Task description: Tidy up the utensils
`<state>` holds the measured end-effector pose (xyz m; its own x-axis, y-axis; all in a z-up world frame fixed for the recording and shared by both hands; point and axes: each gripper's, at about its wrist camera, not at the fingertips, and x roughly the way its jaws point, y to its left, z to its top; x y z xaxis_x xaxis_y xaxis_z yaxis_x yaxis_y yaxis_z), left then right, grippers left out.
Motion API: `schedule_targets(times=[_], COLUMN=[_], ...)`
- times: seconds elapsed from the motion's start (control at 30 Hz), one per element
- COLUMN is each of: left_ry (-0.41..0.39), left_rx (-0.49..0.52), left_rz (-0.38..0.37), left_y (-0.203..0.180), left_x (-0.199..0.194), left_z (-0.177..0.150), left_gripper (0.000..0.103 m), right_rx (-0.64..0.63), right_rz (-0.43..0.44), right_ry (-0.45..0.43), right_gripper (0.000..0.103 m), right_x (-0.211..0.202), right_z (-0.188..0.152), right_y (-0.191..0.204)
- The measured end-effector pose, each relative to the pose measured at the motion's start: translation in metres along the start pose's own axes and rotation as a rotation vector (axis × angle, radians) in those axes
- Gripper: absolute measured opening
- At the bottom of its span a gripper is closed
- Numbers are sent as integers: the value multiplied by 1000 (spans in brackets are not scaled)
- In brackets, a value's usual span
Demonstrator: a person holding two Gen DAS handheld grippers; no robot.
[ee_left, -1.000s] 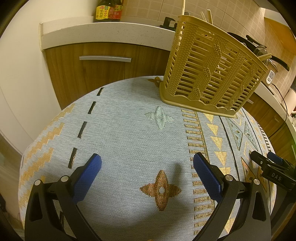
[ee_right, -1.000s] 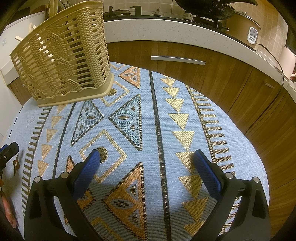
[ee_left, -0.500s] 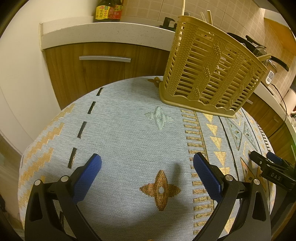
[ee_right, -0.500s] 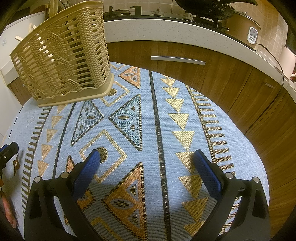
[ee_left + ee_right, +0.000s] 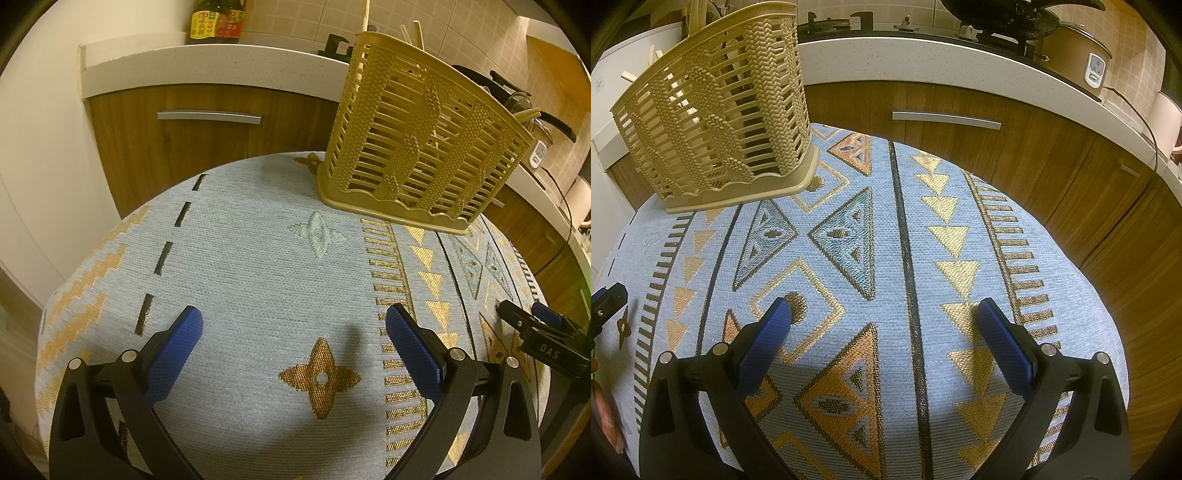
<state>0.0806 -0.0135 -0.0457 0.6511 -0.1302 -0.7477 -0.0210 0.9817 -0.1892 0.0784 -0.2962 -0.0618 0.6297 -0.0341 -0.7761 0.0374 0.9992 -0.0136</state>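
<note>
A tan slatted utensil basket (image 5: 417,144) stands at the far side of a round table under a patterned light-blue cloth (image 5: 266,266). Wooden sticks, seemingly chopsticks (image 5: 412,31), poke above its rim. The same basket (image 5: 713,110) fills the upper left of the right wrist view. My left gripper (image 5: 293,336) hovers open over the near left of the cloth, nothing between its blue pads. My right gripper (image 5: 884,336) is open too, over the near right of the cloth (image 5: 908,236), and empty. Its tip (image 5: 535,332) shows at the right edge of the left wrist view.
A wooden cabinet with a metal handle (image 5: 208,117) and a pale counter (image 5: 207,62) curves behind the table. Sauce bottles (image 5: 216,20) stand on the counter at the left; a stove with a dark pan (image 5: 1004,18) and a rice cooker (image 5: 1078,55) stand at the right.
</note>
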Motion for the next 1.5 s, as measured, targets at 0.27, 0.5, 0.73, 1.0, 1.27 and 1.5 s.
schedule_targets(times=[0.27, 0.5, 0.73, 1.0, 1.27, 1.5], left_ry=[-8, -8, -8, 42, 52, 53], left_rx=[-19, -19, 2, 99, 108, 107], left_rz=[-24, -24, -21, 89, 147, 146], left_y=[5, 3, -3, -24, -28, -27], left_x=[-2, -2, -3, 6, 3, 3], left_z=[0, 0, -2, -5, -11, -11], left_gripper=[96, 96, 96, 96, 96, 96], right_rx=[0, 0, 0, 0, 1, 0], right_rz=[0, 0, 0, 0, 0, 0], right_ry=[0, 0, 0, 0, 0, 0], right_gripper=[96, 96, 96, 96, 96, 96], right_x=[0, 0, 0, 0, 0, 0], right_z=[0, 0, 0, 0, 0, 0], right_y=[0, 0, 0, 0, -1, -1])
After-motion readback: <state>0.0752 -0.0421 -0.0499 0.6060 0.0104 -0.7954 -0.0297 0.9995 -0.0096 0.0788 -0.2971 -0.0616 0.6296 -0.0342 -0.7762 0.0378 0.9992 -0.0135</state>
